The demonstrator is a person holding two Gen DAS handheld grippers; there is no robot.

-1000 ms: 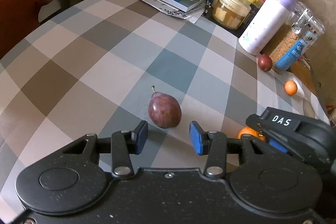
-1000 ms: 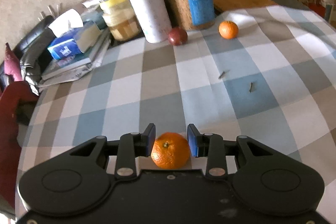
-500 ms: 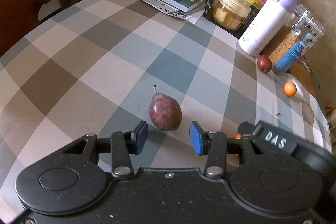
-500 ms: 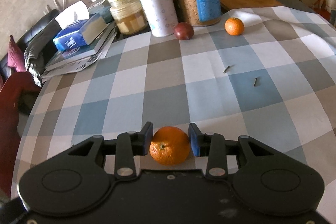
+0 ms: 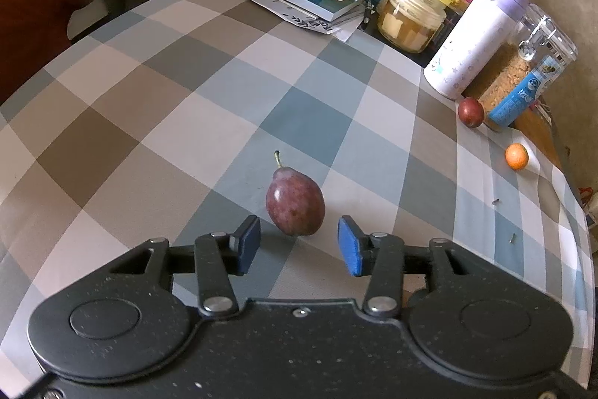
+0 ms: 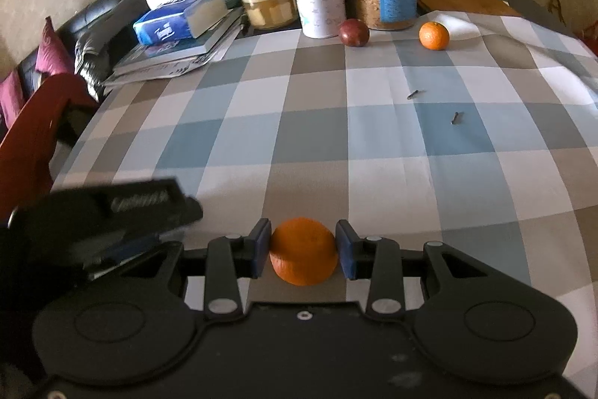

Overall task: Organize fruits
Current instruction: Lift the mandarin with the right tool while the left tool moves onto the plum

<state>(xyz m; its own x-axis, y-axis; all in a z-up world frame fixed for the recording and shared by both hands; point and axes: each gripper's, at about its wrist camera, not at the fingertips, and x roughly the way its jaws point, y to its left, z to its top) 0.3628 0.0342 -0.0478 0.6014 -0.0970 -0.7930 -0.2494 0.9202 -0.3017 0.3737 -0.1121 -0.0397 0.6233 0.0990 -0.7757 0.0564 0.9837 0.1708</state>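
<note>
Now plum [image 5: 295, 205] beyond fingers [image 5: 246, 243], orange [image 6: 303, 251] pinched

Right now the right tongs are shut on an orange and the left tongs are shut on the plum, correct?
Not quite. The left tongs are open: the left wrist view shows the plum resting on the table just ahead of the pads, with clear gaps on both sides. The right tongs are indeed shut on an orange.
</note>
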